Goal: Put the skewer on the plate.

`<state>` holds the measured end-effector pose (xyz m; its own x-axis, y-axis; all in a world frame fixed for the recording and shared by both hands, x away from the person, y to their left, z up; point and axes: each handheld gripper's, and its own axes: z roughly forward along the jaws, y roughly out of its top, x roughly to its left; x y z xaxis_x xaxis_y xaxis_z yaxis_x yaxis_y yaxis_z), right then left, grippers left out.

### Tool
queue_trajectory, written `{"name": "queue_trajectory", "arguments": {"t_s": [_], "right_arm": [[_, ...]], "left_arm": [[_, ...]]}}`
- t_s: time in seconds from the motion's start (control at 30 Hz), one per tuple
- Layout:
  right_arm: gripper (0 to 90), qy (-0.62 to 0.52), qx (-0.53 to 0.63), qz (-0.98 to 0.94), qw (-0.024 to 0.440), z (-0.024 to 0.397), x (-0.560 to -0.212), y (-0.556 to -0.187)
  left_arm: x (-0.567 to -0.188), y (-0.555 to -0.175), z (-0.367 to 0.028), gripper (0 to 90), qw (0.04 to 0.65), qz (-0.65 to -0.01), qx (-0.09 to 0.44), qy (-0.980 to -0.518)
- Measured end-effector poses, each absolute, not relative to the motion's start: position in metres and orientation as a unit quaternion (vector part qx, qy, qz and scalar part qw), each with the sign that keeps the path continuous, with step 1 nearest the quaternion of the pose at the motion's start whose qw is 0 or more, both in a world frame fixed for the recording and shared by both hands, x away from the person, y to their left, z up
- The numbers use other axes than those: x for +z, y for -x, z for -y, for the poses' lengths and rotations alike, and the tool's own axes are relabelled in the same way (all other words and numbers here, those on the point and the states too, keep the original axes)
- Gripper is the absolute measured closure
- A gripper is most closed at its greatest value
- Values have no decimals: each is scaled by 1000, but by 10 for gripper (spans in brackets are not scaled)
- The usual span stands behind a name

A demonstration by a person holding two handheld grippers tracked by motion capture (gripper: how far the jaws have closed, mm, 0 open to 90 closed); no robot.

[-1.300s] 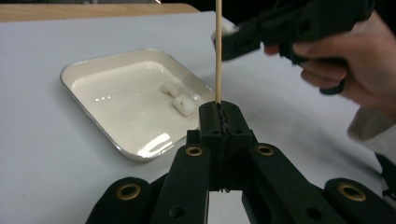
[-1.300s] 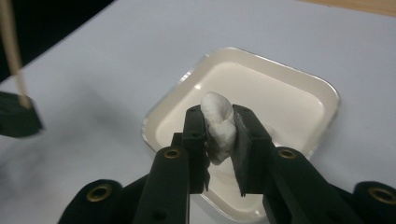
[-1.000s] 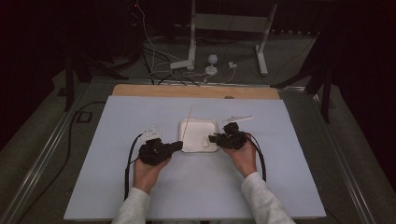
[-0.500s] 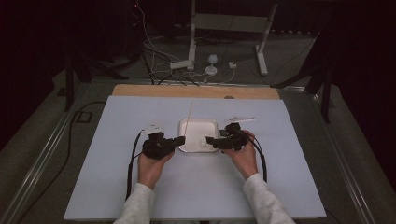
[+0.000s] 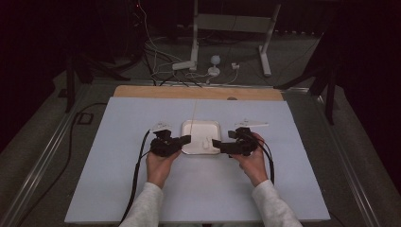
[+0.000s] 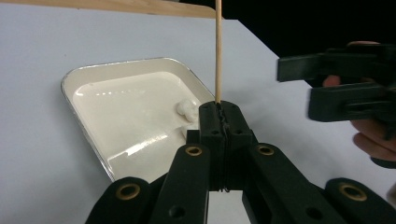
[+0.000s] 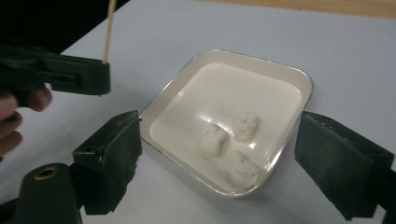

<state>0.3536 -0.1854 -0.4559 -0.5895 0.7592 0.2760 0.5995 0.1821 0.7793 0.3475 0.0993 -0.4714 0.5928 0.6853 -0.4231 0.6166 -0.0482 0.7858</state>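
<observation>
While the left tongs (image 6: 219, 135) are clamped on an upright skewer (image 6: 217, 51), we find the right tongs (image 7: 219, 163) gaping wide and empty. The marshmallows (image 7: 231, 140) lie in the tray (image 5: 189, 127) between both, nearer the right tongs.

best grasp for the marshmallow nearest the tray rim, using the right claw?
Come from above with the open right claw, jaws straddling the nearest marshmallow's sides. It lies against the white tray's raised near rim, so a level approach would probably hit the rim. It looks soft and lumpy; close gently. The left claw holds the skewer.
</observation>
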Motion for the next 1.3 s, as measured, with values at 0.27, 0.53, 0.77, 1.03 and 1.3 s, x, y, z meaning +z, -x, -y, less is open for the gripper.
{"name": "queue_trajectory", "arguments": {"t_s": [0.27,0.53,0.77,1.03,1.3], "right_arm": [[28,-433,484,-754,100,204,-454,-343],[8,-433,497,-746,98,226,-458,-334],[8,-443,498,-739,97,245,-463,-325],[8,-438,501,-739,107,258,-460,-311],[8,-438,510,-731,115,267,-455,-305]], "left_arm": [[-479,-354,-93,900,517,-462,22,-721],[-487,-359,-90,900,505,-474,11,-721],[-494,-363,-85,900,499,-488,1,-716],[-501,-365,-79,900,486,-504,0,-714],[-511,-366,-78,900,470,-528,-10,-707]]}}
